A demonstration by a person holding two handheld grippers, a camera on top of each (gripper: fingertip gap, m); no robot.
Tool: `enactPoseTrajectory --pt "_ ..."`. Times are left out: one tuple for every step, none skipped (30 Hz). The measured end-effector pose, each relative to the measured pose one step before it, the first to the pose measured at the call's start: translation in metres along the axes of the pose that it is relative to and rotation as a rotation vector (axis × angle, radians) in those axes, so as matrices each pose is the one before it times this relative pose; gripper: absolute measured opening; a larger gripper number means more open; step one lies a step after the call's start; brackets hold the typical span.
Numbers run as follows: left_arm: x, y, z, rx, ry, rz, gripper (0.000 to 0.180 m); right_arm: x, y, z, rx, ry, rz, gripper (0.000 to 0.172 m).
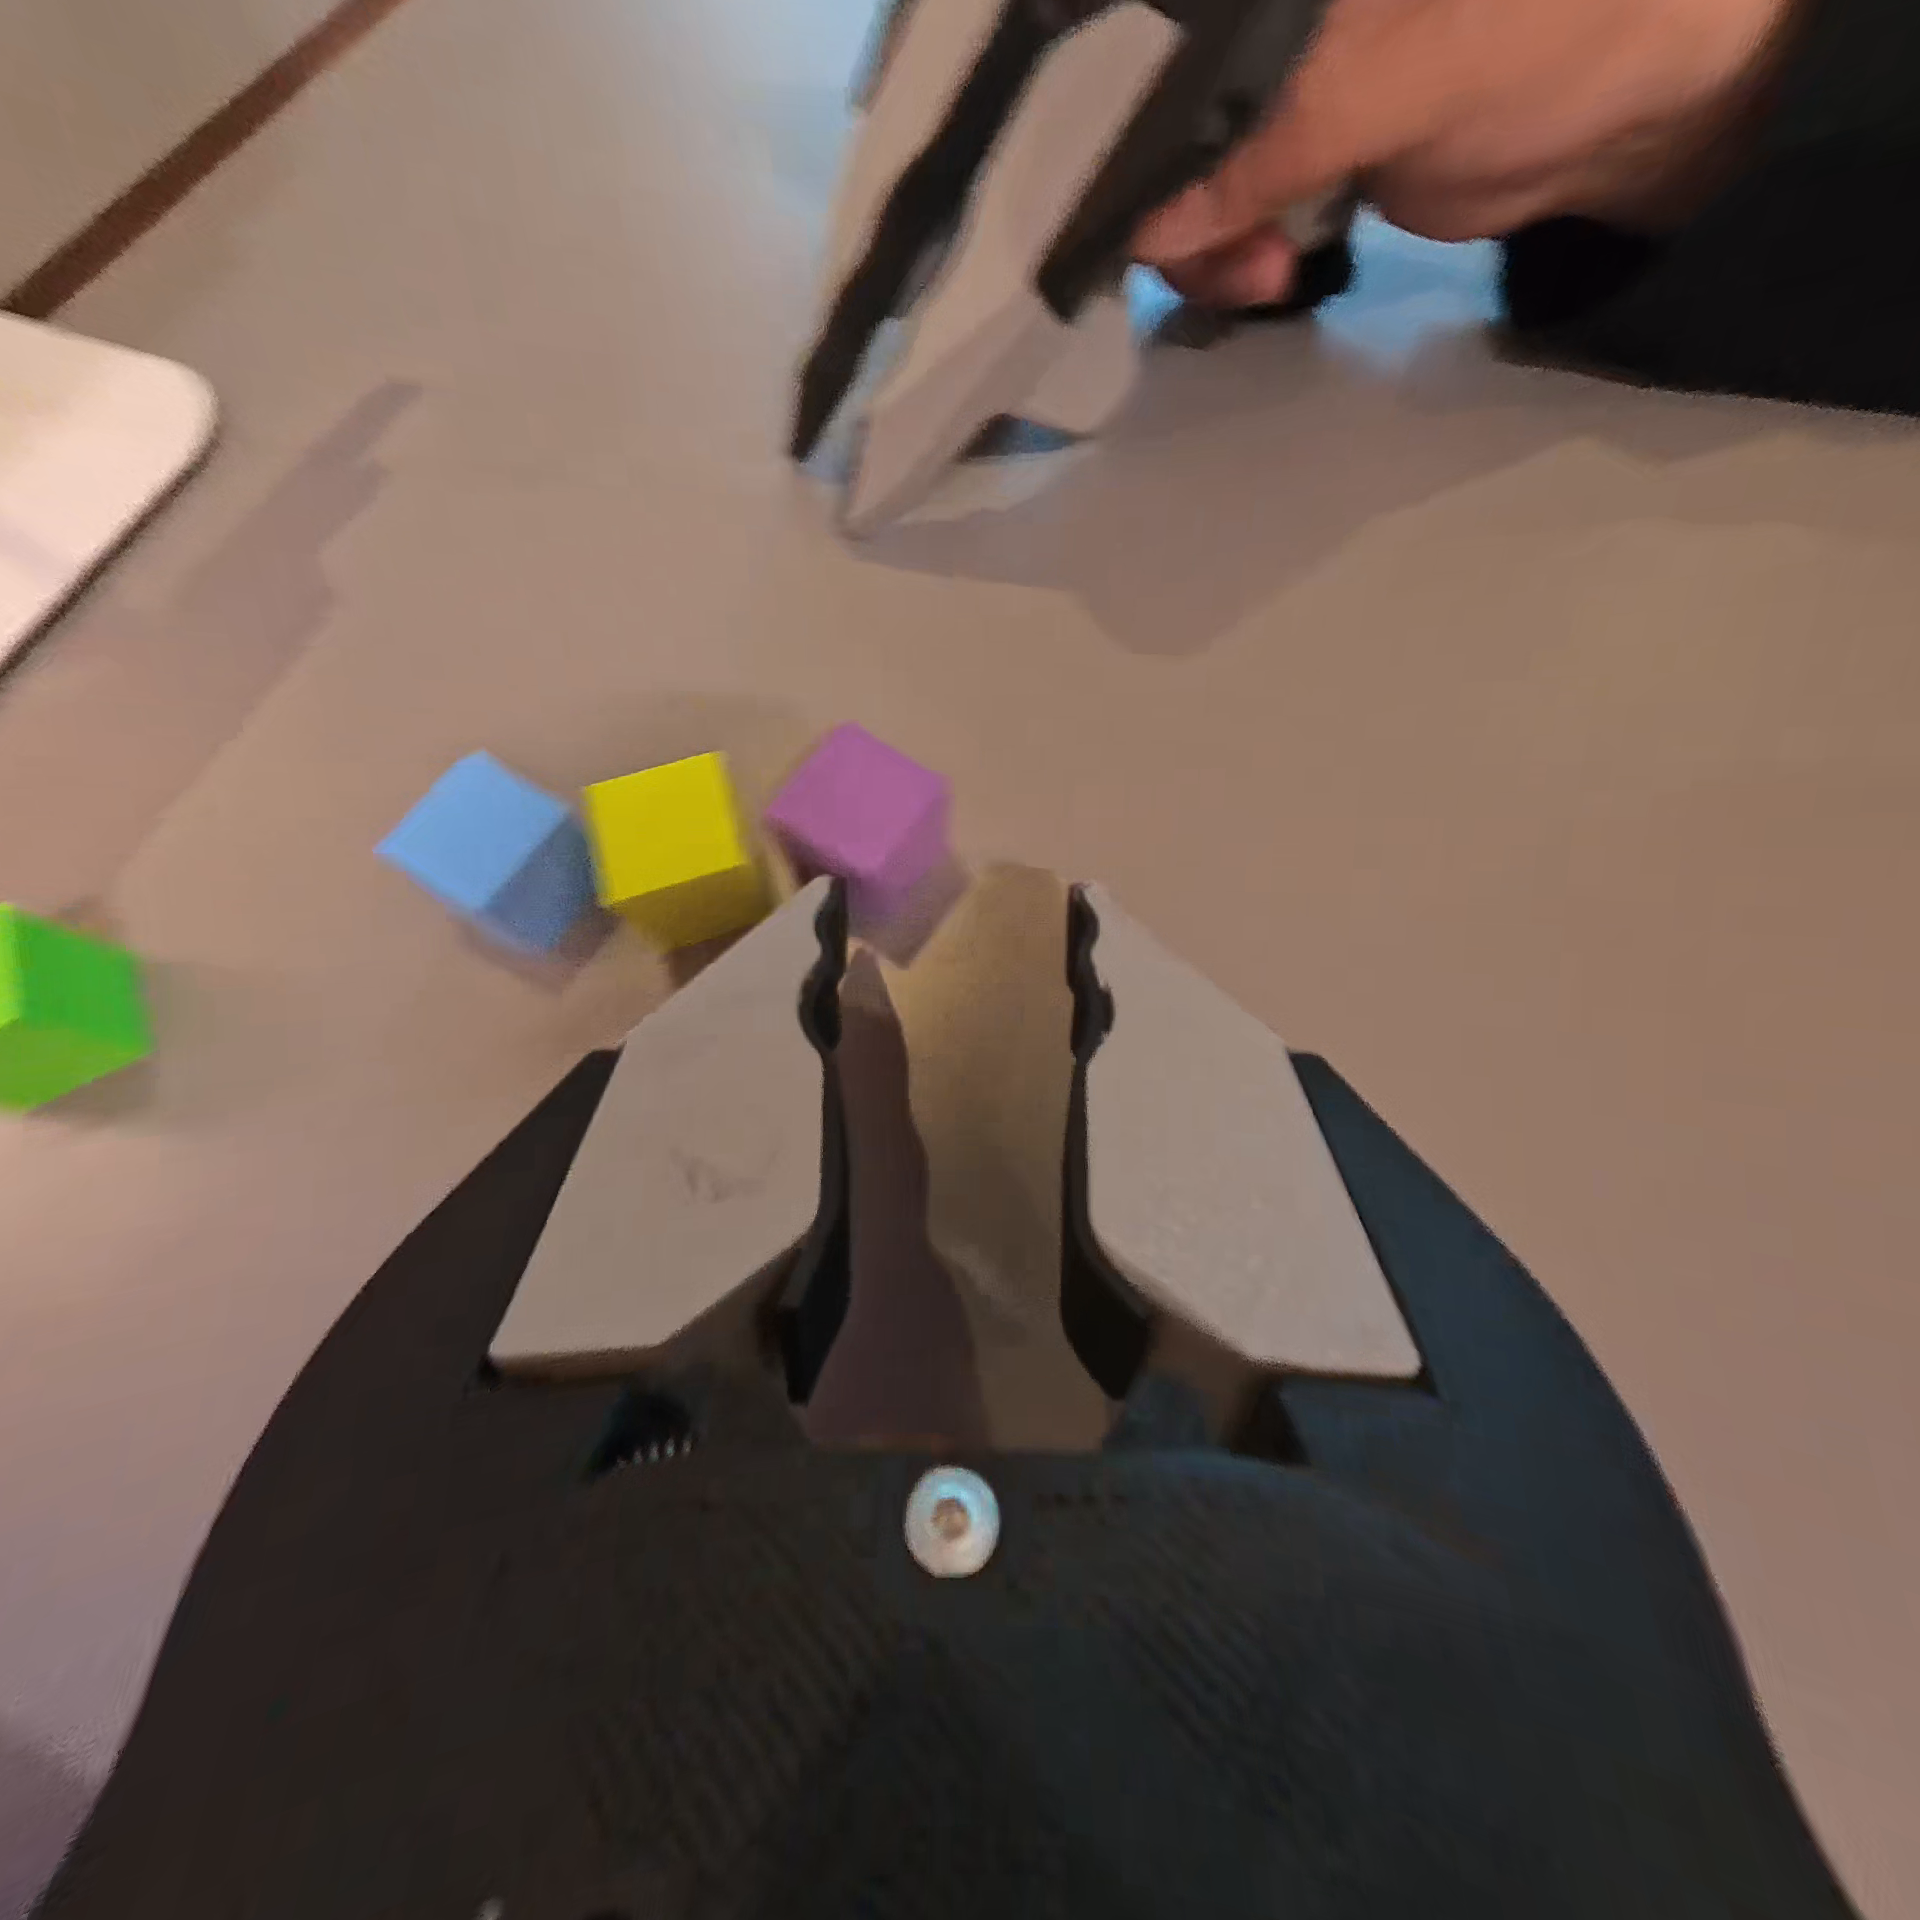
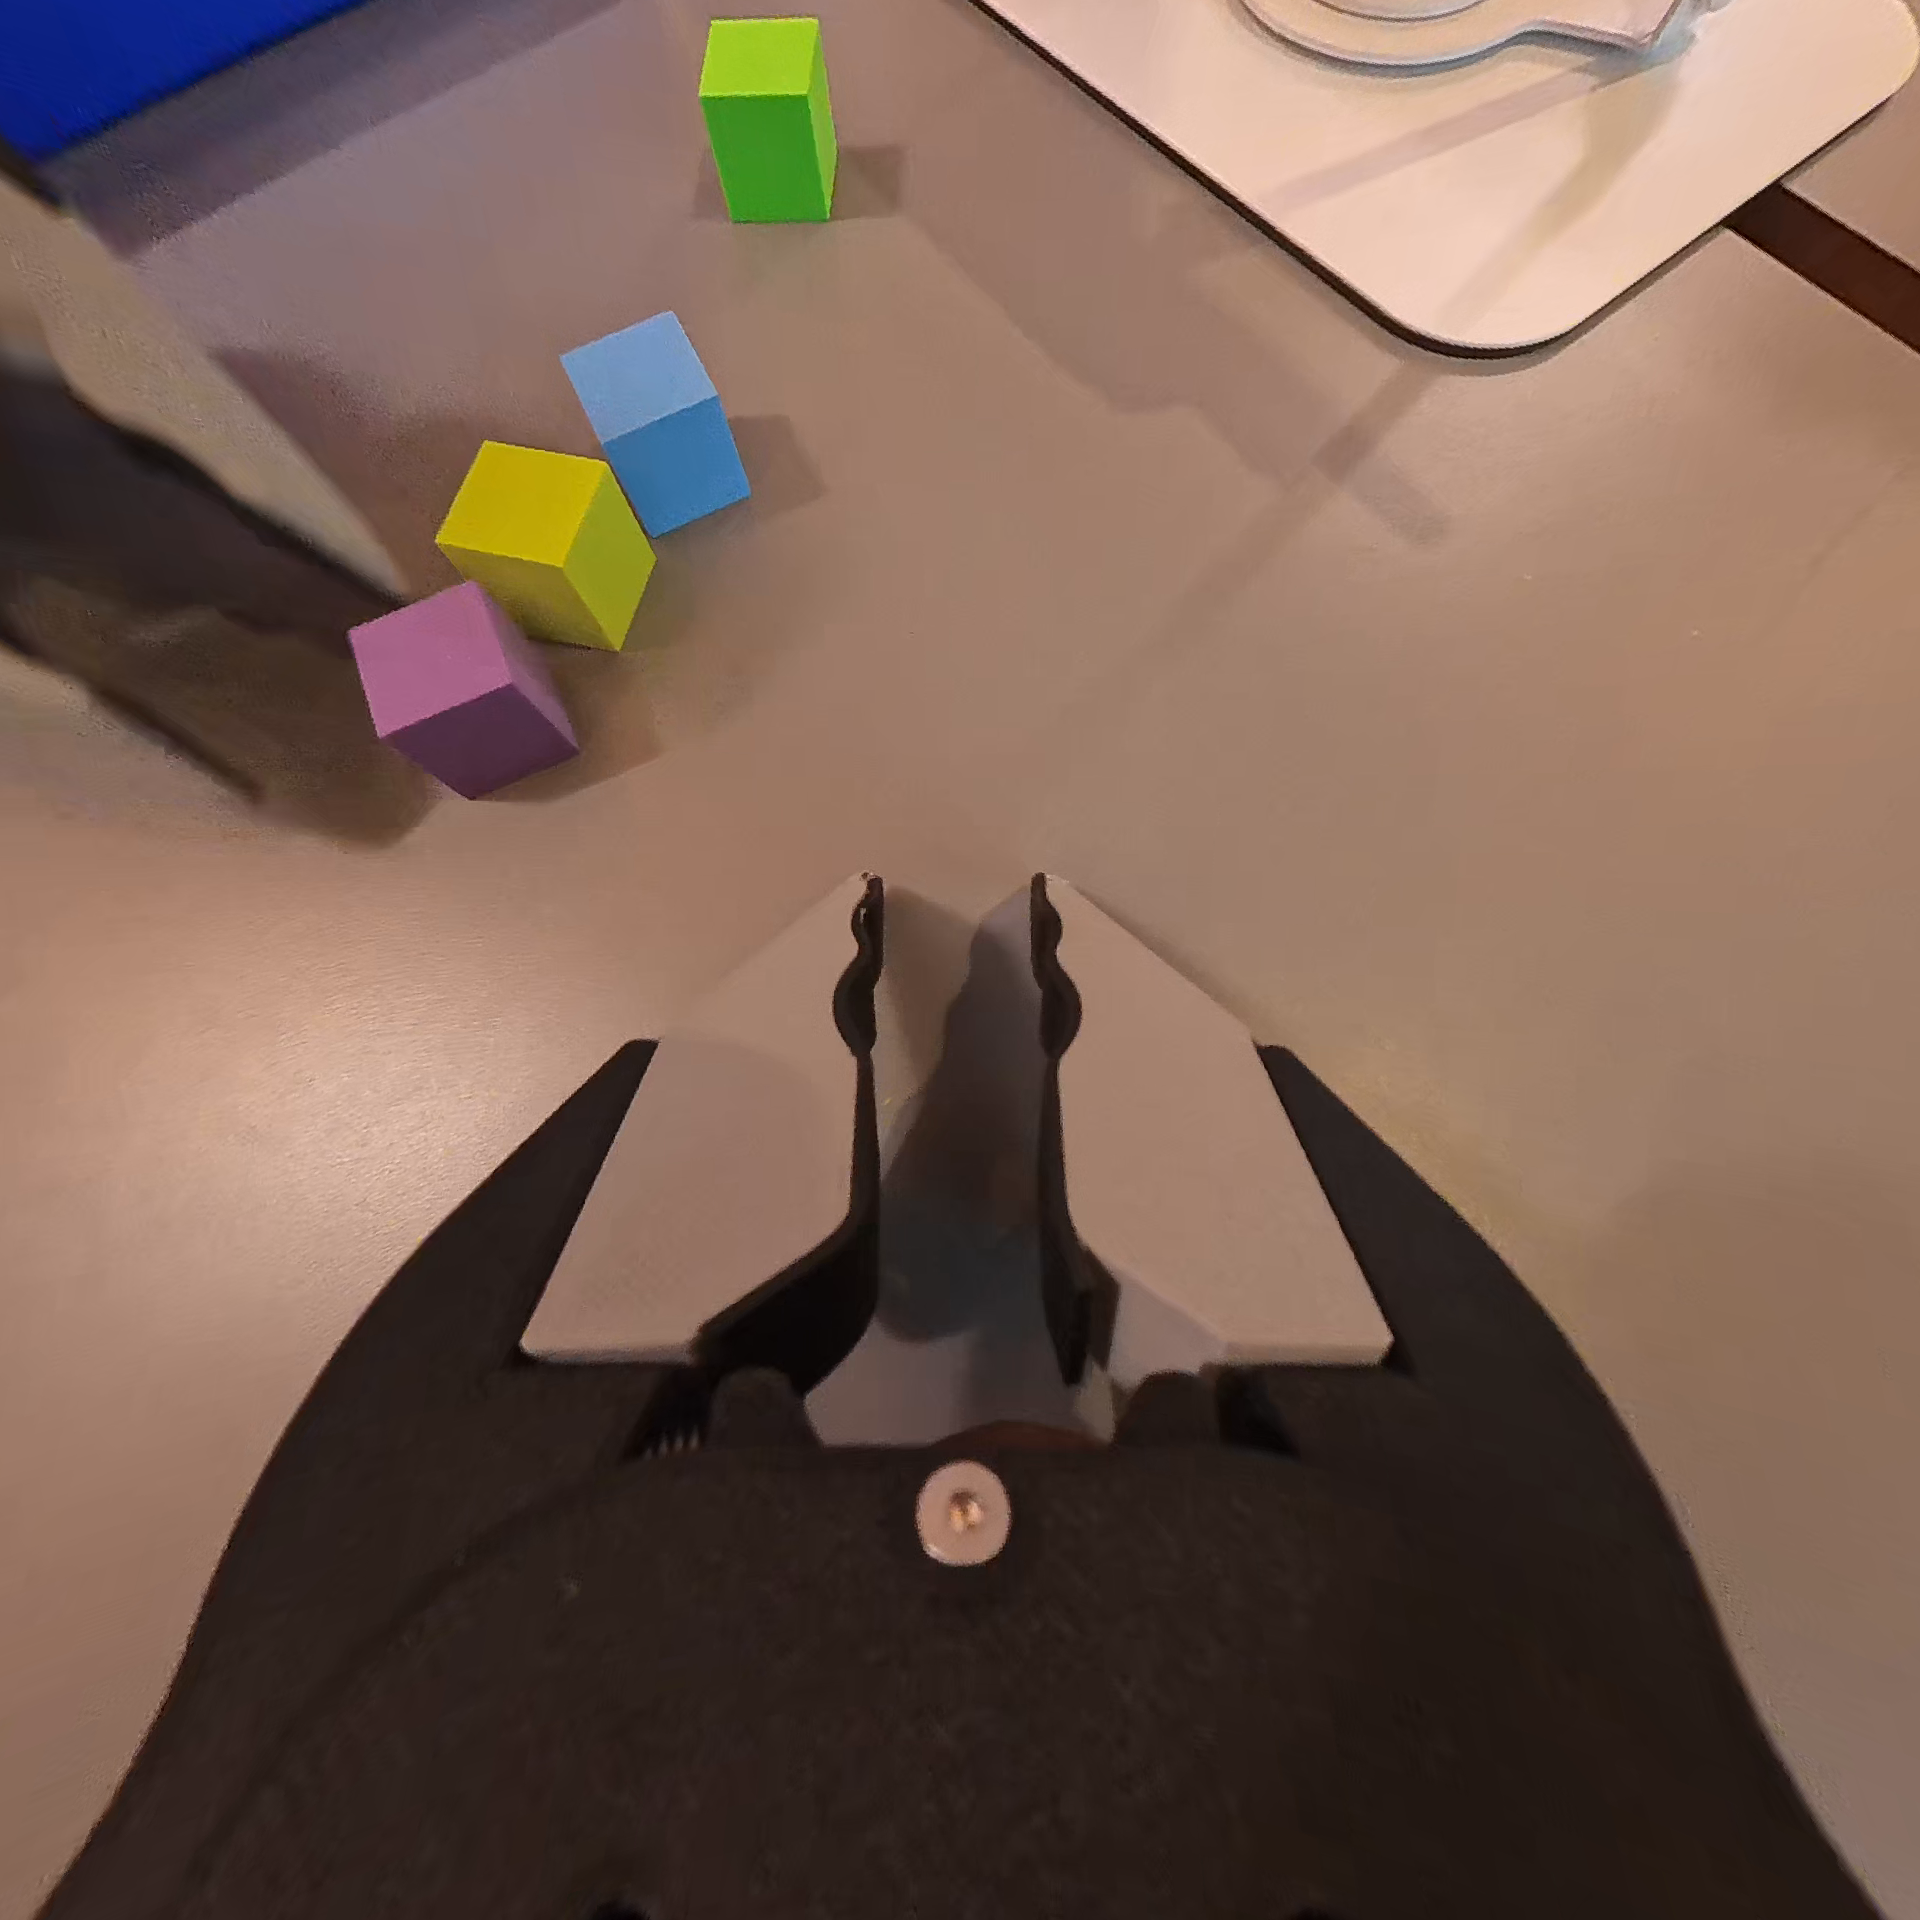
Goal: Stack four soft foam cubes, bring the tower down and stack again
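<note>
Left gripper (image 1: 951, 904): jaws apart, nothing held, tips just short of the purple cube (image 1: 862, 805). Right gripper (image 2: 954, 883): jaws apart, bare, over a smooth beige table (image 2: 1247, 727). Purple, yellow cube (image 2: 545, 540) and blue cube (image 2: 660, 421) lie in a loose row; green cube (image 2: 769, 120) sits apart, near a white board (image 2: 1507, 208).

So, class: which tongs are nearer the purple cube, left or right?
Left. The left tongs have their tips right at the purple cube, open and not gripping it. The right tongs sit farther back over bare table, also open.
</note>
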State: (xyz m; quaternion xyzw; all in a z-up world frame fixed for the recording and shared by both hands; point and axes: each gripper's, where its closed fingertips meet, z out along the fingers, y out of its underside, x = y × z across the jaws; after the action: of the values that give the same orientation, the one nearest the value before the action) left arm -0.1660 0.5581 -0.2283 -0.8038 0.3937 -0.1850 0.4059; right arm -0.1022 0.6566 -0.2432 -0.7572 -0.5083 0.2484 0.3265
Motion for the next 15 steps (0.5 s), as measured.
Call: enactPoseTrajectory --pt "0.01247 -0.00029 0.00341 -0.0118 0.0538 0.0209 0.045 -0.00022 -0.00018 -0.00023 0.0017 -0.0090 0.0096 0.025" --pt "0.01313 -0.00074 0.00402 -0.0128 0.0538 0.0283 0.048 -0.00062 -0.00004 -0.00027 0.0015 -0.0125 0.0090 0.024" --pt "0.01403 -0.00210 0.00441 -0.0070 0.0540 0.0415 0.047 -0.00097 -0.00023 -0.00035 0.0024 -0.0156 0.0095 0.024" --pt "0.01079 -0.00314 0.00408 -0.0007 0.0299 0.0503 0.044 -0.00048 -0.00057 -0.00062 0.0054 -0.0138 0.0108 0.024" --pt "0.00319 -0.00346 0.00275 0.0044 -0.0179 0.0480 0.043 -0.00024 -0.00124 -0.00108 0.0098 -0.0114 0.0112 0.024" --pt "-0.00429 -0.00342 0.00057 0.0109 -0.0592 0.0386 0.043 0.00027 -0.00144 -0.00135 0.0124 -0.0083 0.0121 0.024" --pt "-0.00820 -0.00312 -0.00132 0.0162 -0.0737 0.0289 0.043 0.00061 -0.00158 -0.00138 0.0132 -0.0063 0.0130 0.024" --pt "-0.00894 -0.00191 -0.00232 0.0129 -0.0634 0.0162 0.043 0.00060 -0.00169 -0.00137 0.0136 -0.0064 0.0128 0.024" --pt "-0.00761 -0.00069 -0.00277 0.0070 -0.0412 -0.0010 0.045 0.00024 -0.00165 -0.00124 0.0133 -0.0072 0.0113 0.023" --pt "-0.00626 -0.00037 -0.00275 0.0075 -0.0221 -0.0216 0.049 0.00009 -0.00150 -0.00110 0.0114 -0.0082 0.0100 0.023" --pt "-0.00519 -0.00030 -0.00282 0.0104 -0.0069 -0.0419 0.054 -0.00023 -0.00096 -0.00069 0.0078 -0.0089 0.0085 0.023" --pt "-0.00532 0.00037 -0.00253 0.0061 -0.0001 -0.0570 0.058 0.00003 -0.00042 -0.00051 0.0037 -0.0055 0.0068 0.023" --pt "-0.00710 0.00188 -0.00219 -0.0033 -0.0069 -0.0630 0.062 0.00005 -0.00030 -0.00029 0.0023 -0.0025 0.0035 0.023" --pt "-0.00924 0.00327 -0.00182 -0.0105 -0.0192 -0.0646 0.064 0.00002 -0.00018 -0.00006 0.0011 0.0001 0.0002 0.023" --pt "-0.00920 0.00524 -0.00103 -0.0191 -0.0189 -0.0624 0.064 -0.00009 0.00016 0.00004 -0.0008 0.0013 -0.0023 0.023"
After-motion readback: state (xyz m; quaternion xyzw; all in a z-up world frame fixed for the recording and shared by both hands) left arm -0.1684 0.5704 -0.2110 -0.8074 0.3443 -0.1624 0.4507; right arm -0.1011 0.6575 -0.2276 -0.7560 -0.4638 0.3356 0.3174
